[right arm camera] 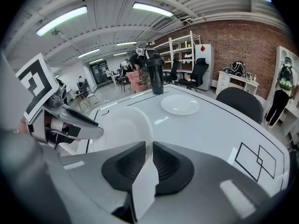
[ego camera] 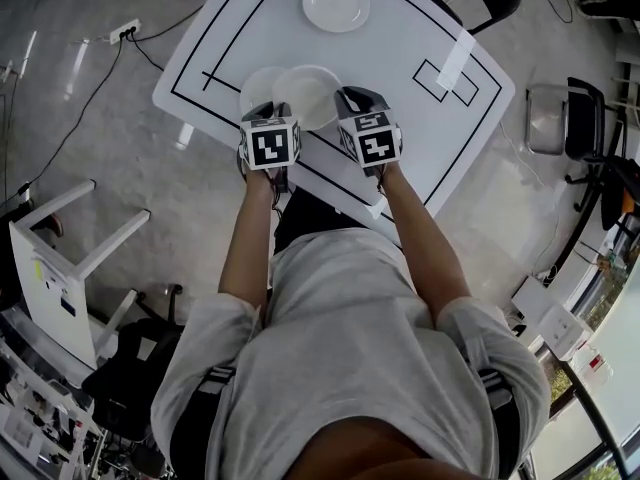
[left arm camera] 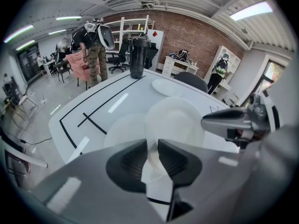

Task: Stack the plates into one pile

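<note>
The lifted plate hung just above the white table, at the table's edge closest to the person, carried between both tongs. The left gripper had its jaws closed down to a narrow gap, pads pressing the plate's near rim from either side. The right gripper pinched the opposite rim in the same way, its jaws nearly together with only the thin white edge between them. A second plate lay flat on the table at that same edge, and the lifted plate partly overlapped it from above; whether the two touched could not be made out. A third plate sat on the table's far end, well apart from the others. A black tumbler stood upright at the table's far edge, beyond that third plate.
</note>
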